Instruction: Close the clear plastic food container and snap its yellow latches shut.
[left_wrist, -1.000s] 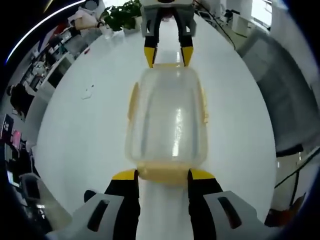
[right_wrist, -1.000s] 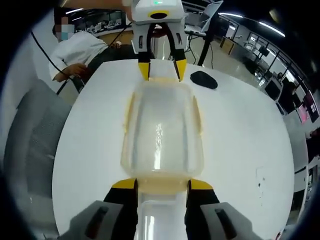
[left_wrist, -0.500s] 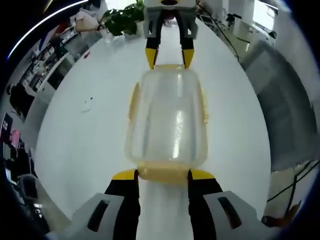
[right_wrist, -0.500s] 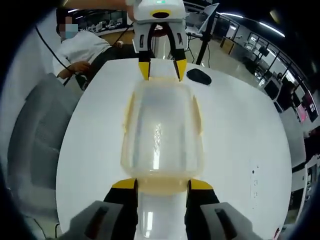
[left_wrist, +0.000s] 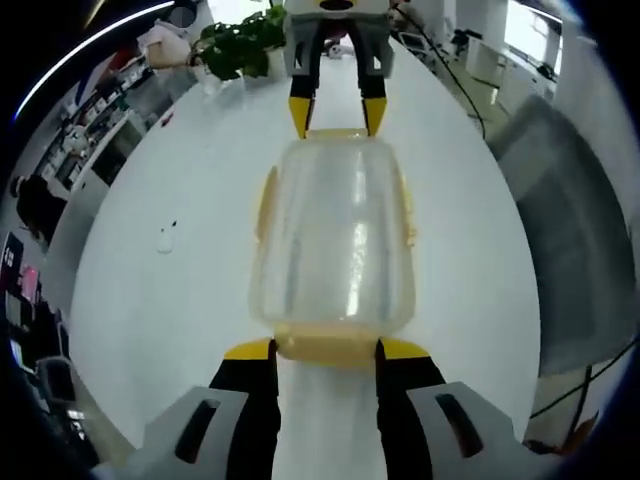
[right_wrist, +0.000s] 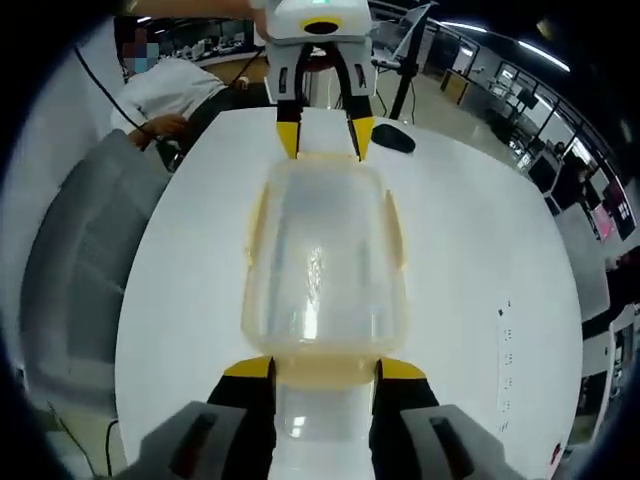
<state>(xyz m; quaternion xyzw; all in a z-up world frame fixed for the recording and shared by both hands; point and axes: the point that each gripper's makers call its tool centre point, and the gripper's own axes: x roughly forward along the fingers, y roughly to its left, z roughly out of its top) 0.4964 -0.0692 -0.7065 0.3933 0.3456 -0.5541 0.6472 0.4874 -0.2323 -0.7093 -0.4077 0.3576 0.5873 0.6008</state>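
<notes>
Right, I have the container (left_wrist: 335, 235) lying between my two grippers on the white table (left_wrist: 150, 300), its long axis running straight from one tool to the other. In the left gripper view the left gripper (left_wrist: 326, 350) sits at the near short end, its yellow-tipped jaws spread to either side of the end latch (left_wrist: 325, 347), which lies in the gap between them; the tips look to touch or nearly touch the latch corners, but I cannot tell whether they press on it. At the far short end the right gripper (left_wrist: 337, 115) mirrors this, jaws apart and flanking that end.

The right gripper view gives the same picture turned about: the right gripper (right_wrist: 322, 368) spread around its near latch (right_wrist: 322, 371), the left gripper (right_wrist: 320, 138) at the far end. So each tool is nearest its own short end, and neither is near the long sides.

The lid (right_wrist: 322, 262) sits on the body and looks seated. The side latches (left_wrist: 266, 200) along the long edges seem to stand out from the walls a little, so I judge them not yet snapped; the clear plastic makes that uncertain.

The end latches lie dead ahead of each gripper along the long axis, which I judge to be the next move. A dark mouse (right_wrist: 392, 140) lies on the table beyond the far end, well clear.
</notes>
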